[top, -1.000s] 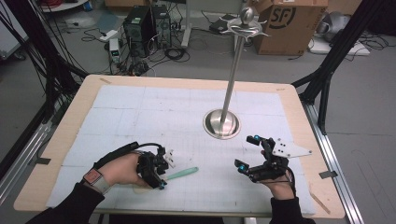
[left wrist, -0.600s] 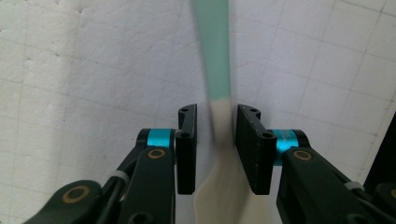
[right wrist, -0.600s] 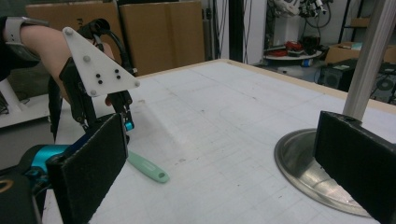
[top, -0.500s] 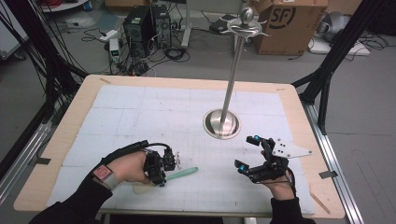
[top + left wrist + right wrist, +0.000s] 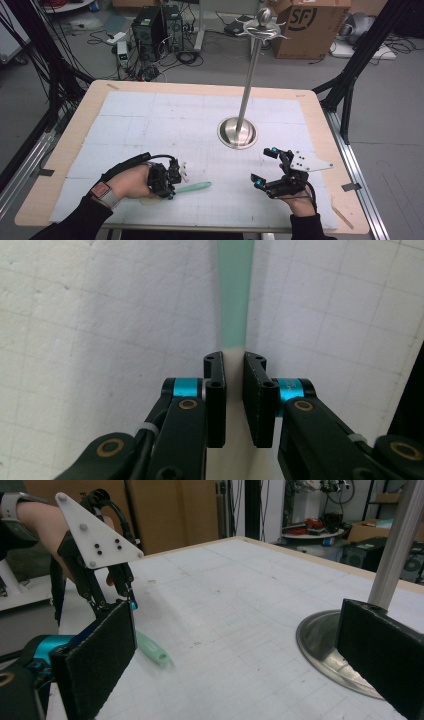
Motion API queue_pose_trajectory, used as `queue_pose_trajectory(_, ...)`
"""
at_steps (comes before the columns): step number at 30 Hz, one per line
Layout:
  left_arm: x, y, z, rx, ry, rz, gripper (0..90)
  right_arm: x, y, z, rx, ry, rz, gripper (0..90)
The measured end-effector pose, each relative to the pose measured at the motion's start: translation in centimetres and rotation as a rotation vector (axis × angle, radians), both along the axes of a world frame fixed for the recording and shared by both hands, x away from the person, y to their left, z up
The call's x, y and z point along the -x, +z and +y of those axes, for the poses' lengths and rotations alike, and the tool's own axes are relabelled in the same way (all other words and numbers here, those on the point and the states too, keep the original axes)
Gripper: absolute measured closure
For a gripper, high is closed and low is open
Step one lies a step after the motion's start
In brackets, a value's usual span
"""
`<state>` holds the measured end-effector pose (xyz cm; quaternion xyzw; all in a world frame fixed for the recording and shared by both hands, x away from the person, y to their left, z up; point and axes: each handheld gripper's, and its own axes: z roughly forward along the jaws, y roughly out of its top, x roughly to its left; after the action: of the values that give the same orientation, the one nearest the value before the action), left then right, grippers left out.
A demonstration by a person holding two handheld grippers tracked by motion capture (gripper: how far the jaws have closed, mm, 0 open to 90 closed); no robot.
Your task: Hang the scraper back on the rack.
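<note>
A utensil with a mint-green handle (image 5: 194,187) and a cream-coloured end lies on the white mat near the table's front left. My left gripper (image 5: 172,188) is down at its cream end. Its jaws have just been closing, and in the left gripper view (image 5: 234,360) the pads pinch the cream neck while the green handle (image 5: 235,290) runs straight ahead. My right gripper (image 5: 264,166) rests at the front right, jaws wide open (image 5: 237,645) with nothing between them. It looks across at the green handle (image 5: 152,650) and the left gripper (image 5: 107,587).
A tall metal stand rises from a round shiny base (image 5: 237,133) right of centre, with curved hooks at its top (image 5: 262,25). The base (image 5: 325,645) lies close in front of the right gripper. Boxes, cables and computer cases sit on the floor beyond the table.
The left gripper's jaws have closed in on the utensil's cream end, and the left hand has shifted slightly. The right gripper has stayed put.
</note>
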<state>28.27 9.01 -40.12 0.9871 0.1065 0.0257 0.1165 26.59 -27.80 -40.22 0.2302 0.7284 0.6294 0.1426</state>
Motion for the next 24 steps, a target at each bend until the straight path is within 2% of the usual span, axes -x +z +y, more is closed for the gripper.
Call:
queue_pose_trajectory(2, 0.1, 0.3, 0.1, 0.012, 0.006, -0.006, 80.6, 0.1, 0.0, 0.1, 0.000, 0.004, -0.003, 2.5)
queue_pose_trajectory(3, 0.2, 1.0, 0.5, 0.053, 0.011, -0.023, 80.6, 0.2, 0.0, 0.0, 0.003, 0.004, -0.001, 2.4)
queue_pose_trajectory(4, 0.2, 1.0, 0.5, 0.053, 0.011, -0.023, 80.6, 0.2, 0.0, 0.0, 0.004, 0.002, -0.004, 2.5)
queue_pose_trajectory(5, 0.2, 1.8, 1.0, 0.118, 0.034, -0.035, 80.6, 0.3, 0.0, 0.0, 0.003, 0.002, -0.005, 2.5)
queue_pose_trajectory(6, 0.2, 1.8, 1.0, 0.118, 0.034, -0.035, 80.6, 0.3, 0.0, -0.1, -0.001, 0.000, 0.000, 2.4)
queue_pose_trajectory(9, 0.0, 3.0, 1.9, 0.203, 0.072, -0.060, 80.5, 0.4, 0.0, -0.3, 0.000, -0.005, -0.003, 2.4)
queue_pose_trajectory(16, -0.5, 5.0, 4.0, 0.440, 0.161, -0.088, 80.5, 0.9, -0.2, -0.6, 0.007, -0.016, 0.005, 2.5)
queue_pose_trajectory(17, -0.7, 5.4, 4.4, 0.513, 0.192, -0.104, 80.5, 1.0, -0.2, -0.7, 0.009, -0.021, 0.000, 2.4)
queue_pose_trajectory(18, -0.8, 5.6, 4.6, 0.542, 0.200, -0.118, 80.4, 1.1, -0.2, -0.8, 0.010, -0.019, 0.001, 2.5)
queue_pose_trajectory(19, -0.9, 5.7, 4.7, 0.566, 0.206, -0.131, 80.5, 1.2, -0.2, -0.8, 0.007, -0.019, 0.005, 2.5)
queue_pose_trajectory(20, -0.9, 5.7, 4.7, 0.566, 0.206, -0.131, 80.5, 1.3, -0.2, -0.9, 0.010, -0.021, 0.001, 2.5)
queue_pose_trajectory(22, -1.1, 5.9, 4.7, 0.607, 0.238, -0.171, 80.4, 1.4, -0.2, -1.0, 0.009, -0.027, -0.003, 2.5)
queue_pose_trajectory(23, -1.1, 5.9, 4.7, 0.607, 0.238, -0.171, 80.4, 1.5, -0.2, -1.1, 0.006, -0.026, 0.000, 2.5)
queue_pose_trajectory(24, -1.2, 5.9, 4.7, 0.626, 0.250, -0.180, 80.4, 1.5, -0.2, -1.1, 0.004, -0.028, -0.003, 2.5)
